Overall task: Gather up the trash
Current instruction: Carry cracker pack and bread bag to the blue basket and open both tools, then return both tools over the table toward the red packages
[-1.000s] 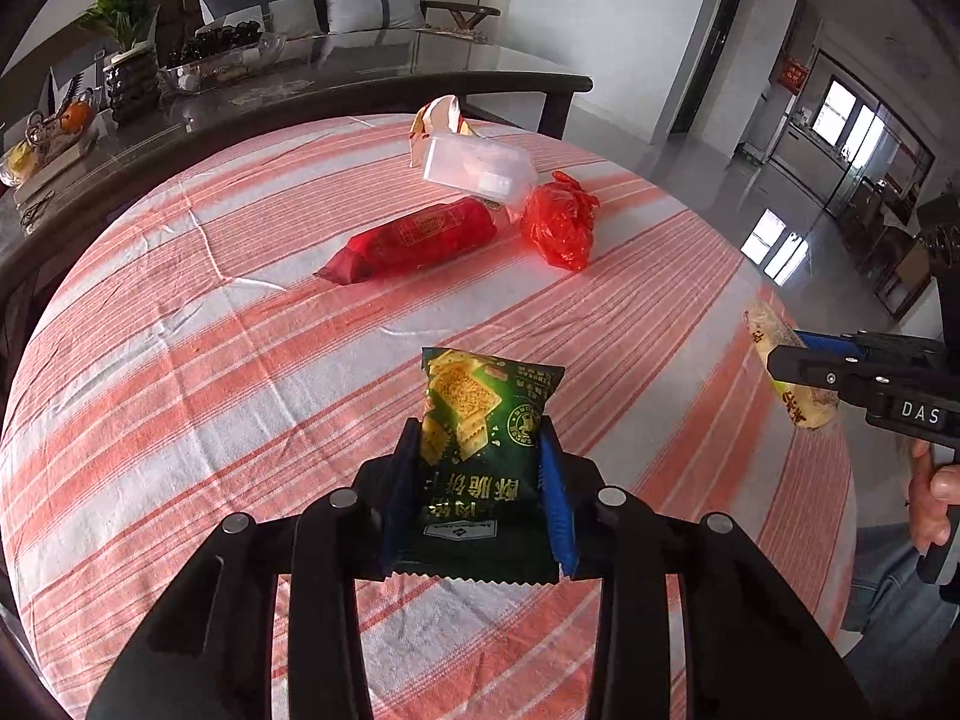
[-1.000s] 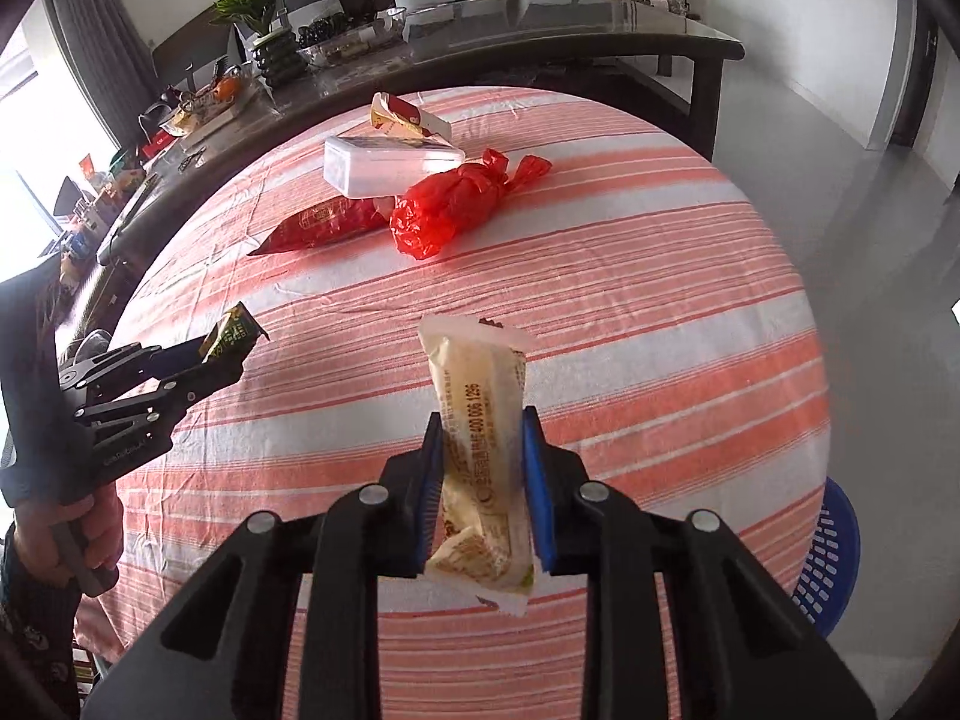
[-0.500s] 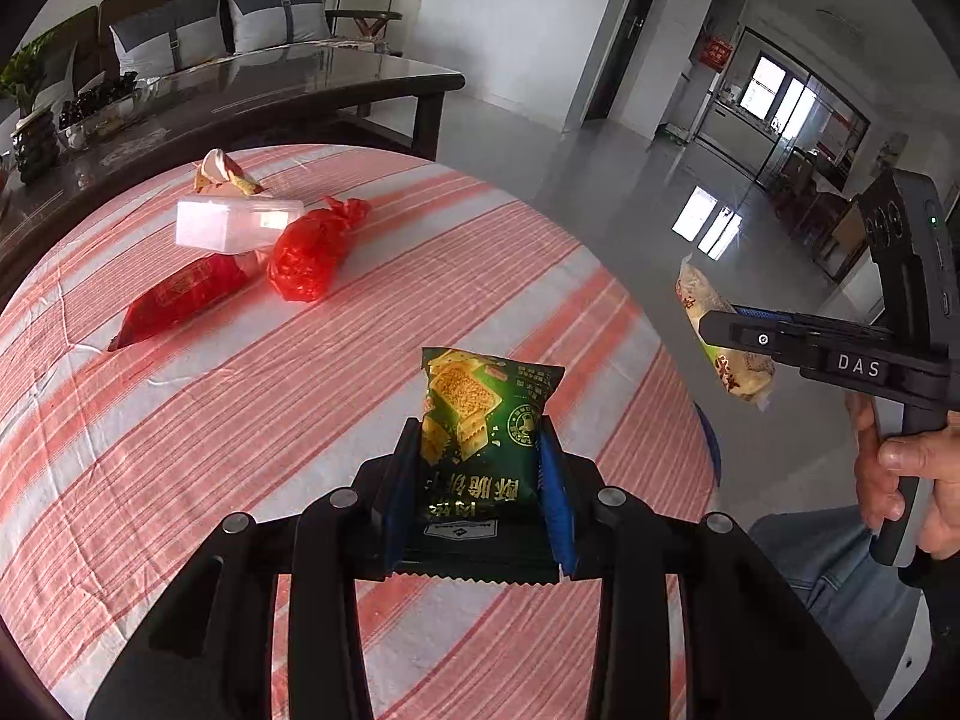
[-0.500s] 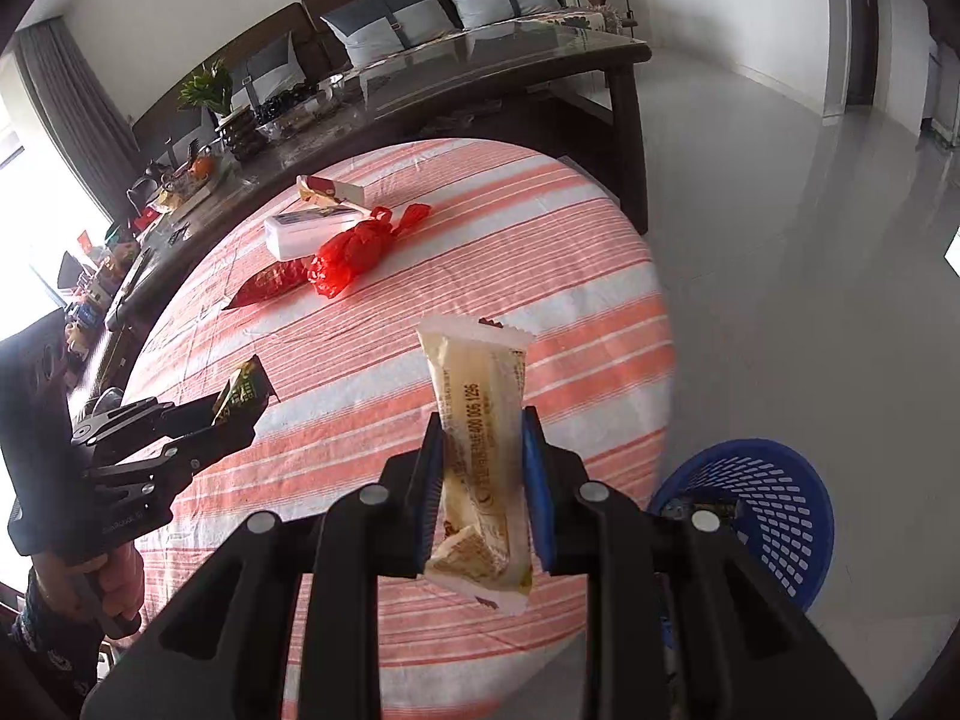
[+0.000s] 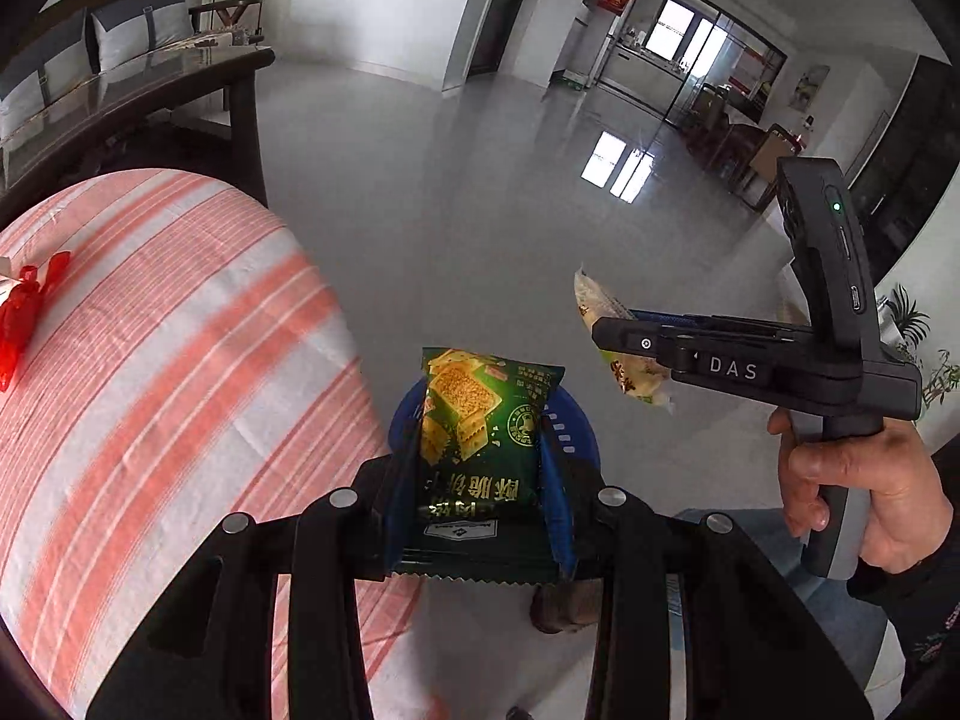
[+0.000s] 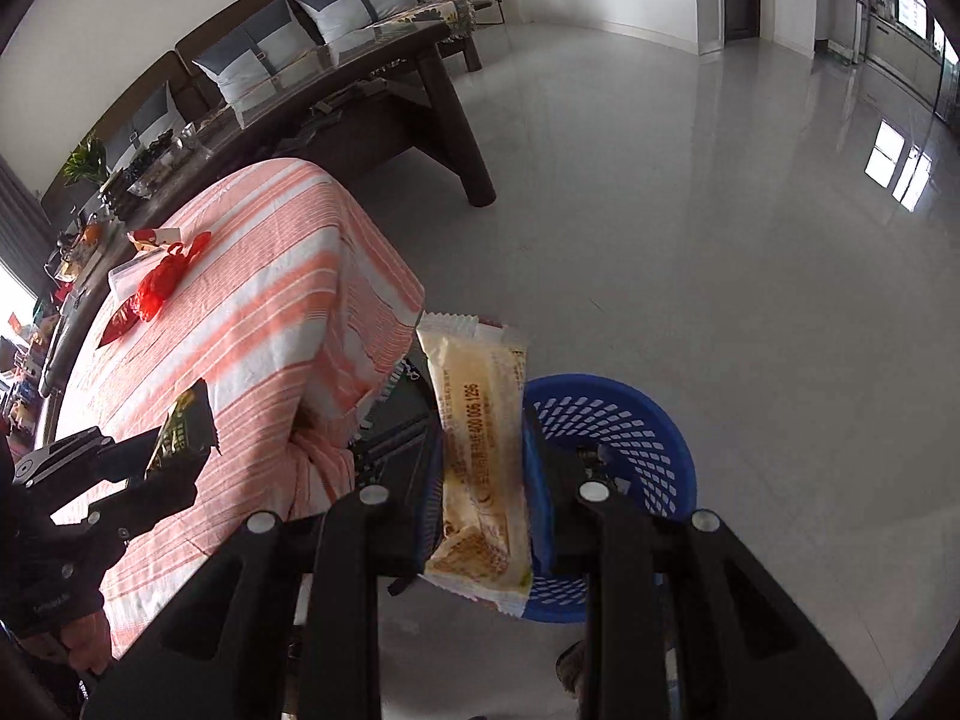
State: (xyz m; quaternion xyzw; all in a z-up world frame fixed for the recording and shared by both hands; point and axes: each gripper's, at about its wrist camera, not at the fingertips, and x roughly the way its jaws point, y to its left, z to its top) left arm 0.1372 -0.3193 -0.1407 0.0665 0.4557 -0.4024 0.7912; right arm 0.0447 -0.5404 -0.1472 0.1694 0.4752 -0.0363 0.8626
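Note:
My left gripper (image 5: pixel 480 468) is shut on a green cracker packet (image 5: pixel 480 438), held upright past the table's edge above a blue basket (image 5: pixel 570 426) mostly hidden behind it. My right gripper (image 6: pixel 480 468) is shut on a pale bread wrapper (image 6: pixel 480 450), held upright over the near rim of the blue basket (image 6: pixel 624 426) on the floor. The right gripper with its wrapper (image 5: pixel 624 360) shows at right in the left wrist view. The left gripper and its green packet (image 6: pixel 186 426) show at lower left in the right wrist view.
The round table with a red-striped cloth (image 6: pixel 252 312) stands left of the basket. On it lie a red plastic bag (image 6: pixel 162 276), a red packet (image 6: pixel 117 324) and a white box (image 6: pixel 126 267). A dark wooden bench (image 6: pixel 384 72) stands behind. Grey floor (image 6: pixel 720 210) lies right.
Both grippers have swung right, off the table toward the floor. The blue basket now lies directly below both held wrappers. Both stay shut on their items.

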